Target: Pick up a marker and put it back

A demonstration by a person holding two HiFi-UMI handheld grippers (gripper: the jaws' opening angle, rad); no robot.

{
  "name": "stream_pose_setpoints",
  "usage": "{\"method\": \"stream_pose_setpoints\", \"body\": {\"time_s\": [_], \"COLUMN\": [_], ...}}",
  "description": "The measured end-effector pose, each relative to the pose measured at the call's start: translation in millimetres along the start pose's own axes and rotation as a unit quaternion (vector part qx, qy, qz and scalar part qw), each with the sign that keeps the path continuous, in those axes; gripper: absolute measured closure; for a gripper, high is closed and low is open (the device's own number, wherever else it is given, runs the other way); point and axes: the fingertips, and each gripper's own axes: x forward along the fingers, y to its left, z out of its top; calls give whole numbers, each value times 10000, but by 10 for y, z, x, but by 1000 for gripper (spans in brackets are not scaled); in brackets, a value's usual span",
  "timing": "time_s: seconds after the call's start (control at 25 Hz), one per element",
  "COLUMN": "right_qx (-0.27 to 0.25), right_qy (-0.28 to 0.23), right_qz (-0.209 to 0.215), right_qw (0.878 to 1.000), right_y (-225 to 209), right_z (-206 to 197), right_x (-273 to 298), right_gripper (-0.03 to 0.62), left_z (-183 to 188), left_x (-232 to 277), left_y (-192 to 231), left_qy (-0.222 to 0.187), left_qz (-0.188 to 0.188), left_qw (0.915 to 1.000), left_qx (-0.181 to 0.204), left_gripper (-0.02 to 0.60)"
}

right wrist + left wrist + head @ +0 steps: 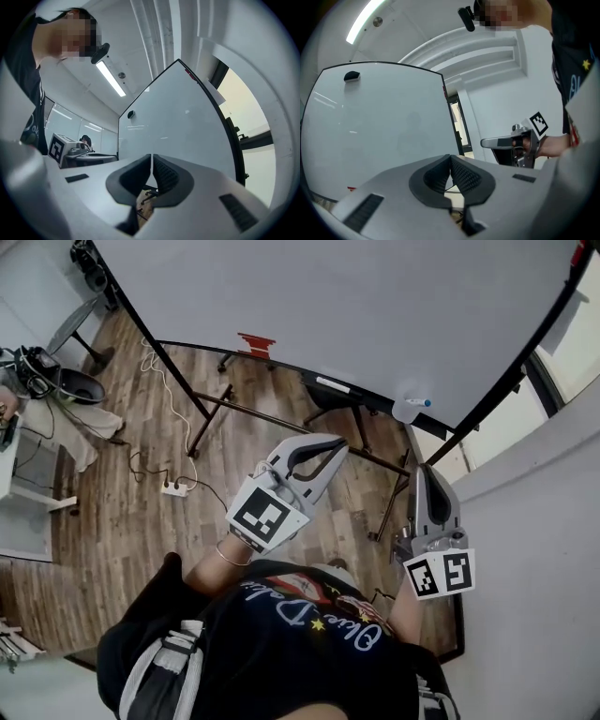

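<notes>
A marker with a blue cap [416, 403] lies on the whiteboard's tray [281, 360], towards its right end. A white marker [333, 384] lies on the same ledge further left. My left gripper [336, 443] is held in the air in front of the whiteboard [328, 306], jaws shut with nothing between them; in its own view the tips [450, 157] meet. My right gripper [423, 469] hangs to its right, below the blue-capped marker, and is also shut and empty [152, 155]. Neither gripper touches a marker.
A red eraser [255, 341] sits on the tray at the left. The whiteboard stands on a black wheeled frame [281, 418] over a wooden floor. A power strip with cables [173, 488] lies on the floor at the left. A white wall [534, 521] rises at the right.
</notes>
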Motion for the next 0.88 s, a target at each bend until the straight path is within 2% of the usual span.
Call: {"method": "stream_pose_setpoints", "body": {"time_s": [0.24, 0.48, 0.88], "right_qx": [-12, -75, -178], "right_qy": [14, 103, 285], "right_qz": [156, 293, 80], "right_qw": [9999, 9995, 9994], "right_y": [-73, -121, -387], "right_z": [42, 1, -116], "right_x": [141, 162, 188], "right_gripper": [592, 591, 565], "left_z": [30, -21, -144], "left_x": [-26, -45, 159], "left_y": [181, 175, 142], "left_qy": [-40, -52, 16], "left_qz": [371, 580, 503], "left_qw": [9991, 9979, 9980], "left_qx": [-187, -274, -391], "left_gripper": [578, 578, 578]}}
